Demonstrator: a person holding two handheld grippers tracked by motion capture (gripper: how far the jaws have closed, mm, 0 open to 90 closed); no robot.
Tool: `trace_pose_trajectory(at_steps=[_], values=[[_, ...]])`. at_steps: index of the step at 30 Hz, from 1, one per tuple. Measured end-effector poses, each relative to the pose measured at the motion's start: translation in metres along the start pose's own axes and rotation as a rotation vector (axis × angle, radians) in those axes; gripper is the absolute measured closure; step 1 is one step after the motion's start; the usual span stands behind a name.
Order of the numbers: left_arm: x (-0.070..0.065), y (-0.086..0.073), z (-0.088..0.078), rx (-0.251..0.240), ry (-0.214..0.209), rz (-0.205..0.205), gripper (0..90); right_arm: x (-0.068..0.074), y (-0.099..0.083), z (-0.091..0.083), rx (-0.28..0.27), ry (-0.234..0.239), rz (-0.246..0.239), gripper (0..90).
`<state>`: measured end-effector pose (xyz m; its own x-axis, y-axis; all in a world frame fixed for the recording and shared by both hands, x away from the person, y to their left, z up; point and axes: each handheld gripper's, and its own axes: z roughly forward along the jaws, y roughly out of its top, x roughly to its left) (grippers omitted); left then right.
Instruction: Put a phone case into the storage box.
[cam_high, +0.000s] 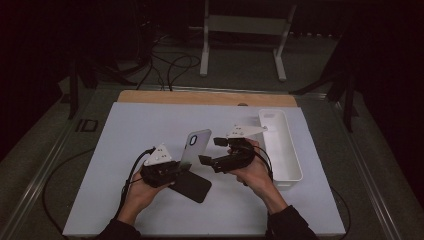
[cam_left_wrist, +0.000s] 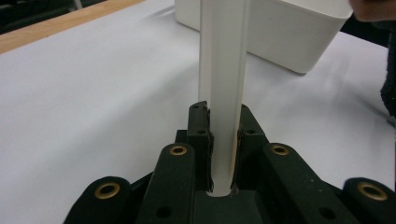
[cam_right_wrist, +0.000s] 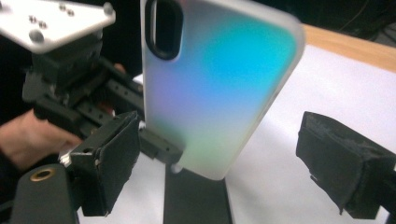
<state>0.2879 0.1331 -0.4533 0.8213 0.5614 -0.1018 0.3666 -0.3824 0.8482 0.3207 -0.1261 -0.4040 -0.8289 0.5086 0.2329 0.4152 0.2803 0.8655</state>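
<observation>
A translucent phone case with an iridescent blue-violet back stands upright, with my left gripper shut on its lower edge. In the left gripper view the case shows edge-on, pinched between the black jaws of the left gripper. A black phone lies flat on the white sheet just under the case. My right gripper is open beside the case. In the right gripper view the right gripper has its pads standing wide on either side of the case without touching it, and the phone lies below.
A long white bin lies at the right side of the sheet, close behind the right hand; its wall shows beyond the case. The table's wooden edge runs along the back. Cables trail from the left gripper toward the front left.
</observation>
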Motion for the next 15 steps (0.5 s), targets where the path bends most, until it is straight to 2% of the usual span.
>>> trace_pose_trajectory(at_steps=[3,10,12,15], values=[[-0.002,0.0,0.003,0.008,0.015,-0.006,80.7,0.003,0.004,-0.001,-0.029,-0.027,0.026,14.1],[-0.006,0.0,0.008,0.01,0.026,-0.017,80.7,0.005,0.008,0.0,-0.058,-0.041,0.069,14.4],[-0.007,-0.001,0.01,0.008,0.038,-0.025,80.7,0.006,0.009,0.003,-0.076,-0.05,0.109,14.9],[-0.009,-0.001,0.013,0.01,0.038,-0.029,80.8,0.006,0.008,0.006,-0.082,-0.056,0.128,14.9]])
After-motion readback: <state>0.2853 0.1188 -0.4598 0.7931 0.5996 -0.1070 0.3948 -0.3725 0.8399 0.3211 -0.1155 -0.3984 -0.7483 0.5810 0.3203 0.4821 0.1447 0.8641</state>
